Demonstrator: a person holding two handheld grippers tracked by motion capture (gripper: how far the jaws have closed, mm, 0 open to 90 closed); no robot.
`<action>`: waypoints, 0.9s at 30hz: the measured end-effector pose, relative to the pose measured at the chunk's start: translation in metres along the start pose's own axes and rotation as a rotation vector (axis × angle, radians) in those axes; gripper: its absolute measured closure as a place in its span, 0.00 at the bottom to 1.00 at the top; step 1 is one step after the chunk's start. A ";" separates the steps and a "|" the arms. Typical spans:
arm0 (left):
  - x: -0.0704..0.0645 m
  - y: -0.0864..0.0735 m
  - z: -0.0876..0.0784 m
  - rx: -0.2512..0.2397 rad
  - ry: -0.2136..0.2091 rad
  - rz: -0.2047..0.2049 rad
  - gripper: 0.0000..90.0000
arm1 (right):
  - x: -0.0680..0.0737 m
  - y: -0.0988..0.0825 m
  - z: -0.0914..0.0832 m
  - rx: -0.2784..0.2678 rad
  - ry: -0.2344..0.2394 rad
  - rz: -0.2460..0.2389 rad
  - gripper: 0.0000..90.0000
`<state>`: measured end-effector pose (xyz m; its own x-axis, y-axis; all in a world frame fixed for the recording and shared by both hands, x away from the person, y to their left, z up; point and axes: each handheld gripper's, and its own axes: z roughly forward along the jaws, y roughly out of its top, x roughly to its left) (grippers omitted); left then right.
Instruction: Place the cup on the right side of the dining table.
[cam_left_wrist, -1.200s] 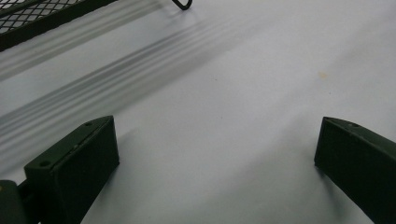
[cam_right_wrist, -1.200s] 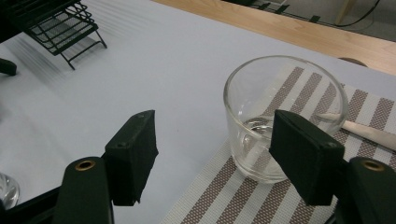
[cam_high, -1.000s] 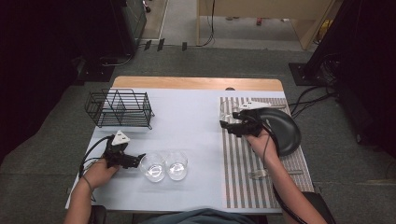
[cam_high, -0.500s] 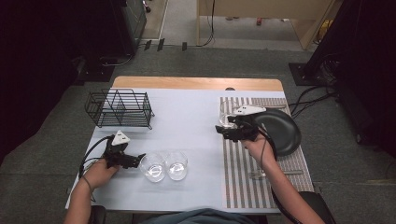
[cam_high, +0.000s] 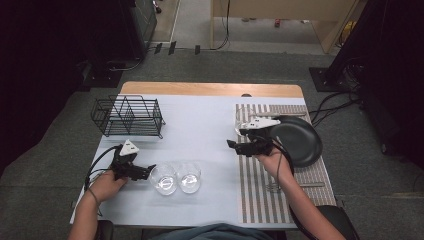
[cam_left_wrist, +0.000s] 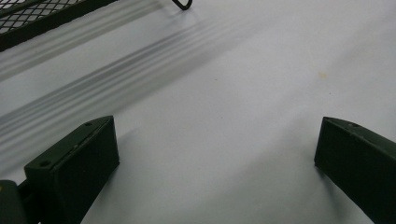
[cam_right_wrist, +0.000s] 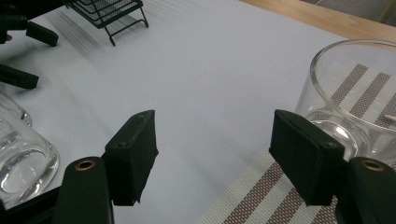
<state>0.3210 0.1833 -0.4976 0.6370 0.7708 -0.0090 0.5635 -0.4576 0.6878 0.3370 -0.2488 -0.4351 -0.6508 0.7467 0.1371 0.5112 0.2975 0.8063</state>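
We judge two glass tumblers (cam_high: 176, 177) already grouped at lower centre, a third tumbler (cam_right_wrist: 355, 102) left on the striped placemat (cam_high: 260, 200) at centre right; our right gripper (cam_high: 239, 146) gapes empty beside it, left gripper (cam_high: 146, 172) open too.

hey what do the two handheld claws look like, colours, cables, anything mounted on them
Both are black. The left claw carries a grey three-cornered plate on top, and a black cable loops back from it past the hand. The right claw has a pale plate above it too. Up close, each has two blocky black fingers; on the right claw, brass-coloured rivets show at their bases. No sleeves reach the wrists.
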 end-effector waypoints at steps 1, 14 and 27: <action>0.000 0.000 0.000 0.000 0.000 -0.001 0.00 | 0.000 0.000 0.000 0.000 0.000 -0.001 0.35; 0.000 0.000 0.000 0.000 0.000 0.000 0.00 | 0.007 -0.006 0.011 0.008 0.021 -0.013 0.35; 0.000 0.000 0.000 0.000 0.000 0.000 0.00 | 0.018 -0.011 0.024 0.025 0.036 -0.044 0.35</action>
<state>0.3209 0.1832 -0.4976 0.6368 0.7710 -0.0087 0.5634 -0.4577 0.6878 0.3326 -0.2245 -0.4555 -0.6926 0.7109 0.1223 0.4948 0.3448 0.7977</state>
